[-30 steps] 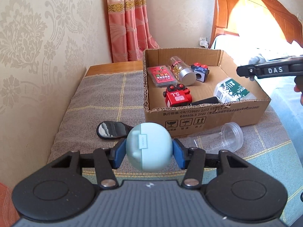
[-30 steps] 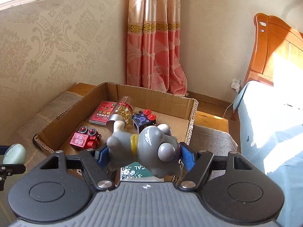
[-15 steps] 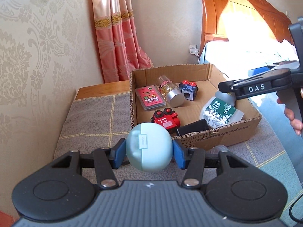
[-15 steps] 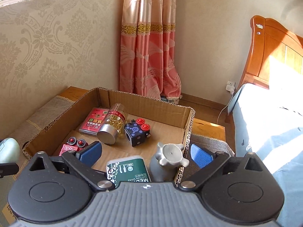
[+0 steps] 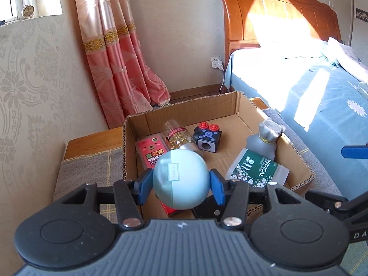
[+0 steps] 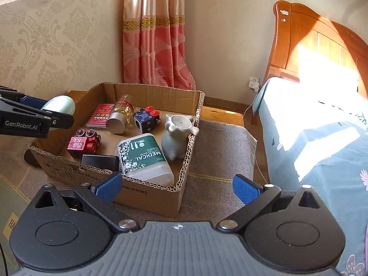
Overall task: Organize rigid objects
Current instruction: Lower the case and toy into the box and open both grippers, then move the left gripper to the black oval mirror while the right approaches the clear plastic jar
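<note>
Meanwhile left claw grips pale-blue egg above cardboard box.

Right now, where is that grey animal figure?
In the cardboard box, upright in its right-hand corner, beside the cotton swab tub; the grey figure shows in both views.

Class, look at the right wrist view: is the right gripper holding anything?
No: the right gripper is open and empty, and the grey animal figurine stands inside the cardboard box.

Cardboard box sits on a cloth-covered table
</note>
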The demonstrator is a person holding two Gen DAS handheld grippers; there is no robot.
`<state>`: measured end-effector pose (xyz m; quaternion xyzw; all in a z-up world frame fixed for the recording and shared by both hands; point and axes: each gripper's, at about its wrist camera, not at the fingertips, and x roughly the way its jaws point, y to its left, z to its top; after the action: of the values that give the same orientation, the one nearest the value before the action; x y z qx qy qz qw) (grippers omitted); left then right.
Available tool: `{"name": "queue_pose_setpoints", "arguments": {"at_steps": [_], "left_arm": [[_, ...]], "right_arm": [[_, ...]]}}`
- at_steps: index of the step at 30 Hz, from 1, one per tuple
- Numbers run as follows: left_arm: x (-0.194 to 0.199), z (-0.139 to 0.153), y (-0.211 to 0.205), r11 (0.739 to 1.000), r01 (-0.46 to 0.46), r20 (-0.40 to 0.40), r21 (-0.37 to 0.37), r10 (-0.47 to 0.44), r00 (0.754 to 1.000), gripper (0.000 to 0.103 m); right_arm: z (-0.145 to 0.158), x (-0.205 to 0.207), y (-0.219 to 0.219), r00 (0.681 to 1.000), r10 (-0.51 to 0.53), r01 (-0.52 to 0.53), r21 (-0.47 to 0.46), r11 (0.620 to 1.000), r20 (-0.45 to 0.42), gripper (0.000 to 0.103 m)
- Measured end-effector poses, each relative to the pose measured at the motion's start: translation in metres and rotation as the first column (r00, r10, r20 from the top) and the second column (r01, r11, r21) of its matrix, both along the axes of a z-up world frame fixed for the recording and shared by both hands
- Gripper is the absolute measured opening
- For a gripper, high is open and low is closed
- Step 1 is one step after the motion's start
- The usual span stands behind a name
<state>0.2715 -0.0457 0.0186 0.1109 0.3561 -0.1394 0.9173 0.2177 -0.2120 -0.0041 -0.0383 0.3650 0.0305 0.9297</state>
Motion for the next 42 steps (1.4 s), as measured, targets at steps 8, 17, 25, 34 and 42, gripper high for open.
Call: {"name": "queue_pose_setpoints", "arguments": {"at_steps": [8, 17, 25, 34, 42], "left_arm": [[0.010, 0.007, -0.024, 0.999, 0.025, 0.077, 0.019, -0.027, 0.997, 0.099], [-0.015, 0.013, 0.004, 1.000, -0.014, 0.062, 0.008, 0.014, 0.998, 0.099], [-0.046, 0.008, 0.045, 0.994, -0.108, 0.057, -0.035, 0.110, 0.992, 0.100], [-0.066, -0.041, 0.093, 0.959, -0.279, -0.045, -0.044, 0.277, 0.960, 0.102], [-0.045, -0.058, 0.143, 0.888, -0.457, -0.053, -0.047, 0.455, 0.889, 0.102]], "right_arm": [[-0.007, -0.021, -0.005, 0.999, -0.037, 0.038, 0.060, 0.997, -0.024, 0.103], [-0.006, -0.029, 0.005, 1.000, -0.010, 0.012, 0.070, 0.997, -0.021, 0.103], [0.000, -0.041, 0.014, 1.000, 0.001, 0.000, 0.096, 0.995, -0.001, 0.103], [0.000, -0.058, 0.022, 1.000, 0.011, -0.012, 0.105, 0.994, 0.009, 0.103], [-0.003, -0.060, 0.021, 1.000, -0.010, 0.011, 0.102, 0.995, -0.003, 0.103]]}}
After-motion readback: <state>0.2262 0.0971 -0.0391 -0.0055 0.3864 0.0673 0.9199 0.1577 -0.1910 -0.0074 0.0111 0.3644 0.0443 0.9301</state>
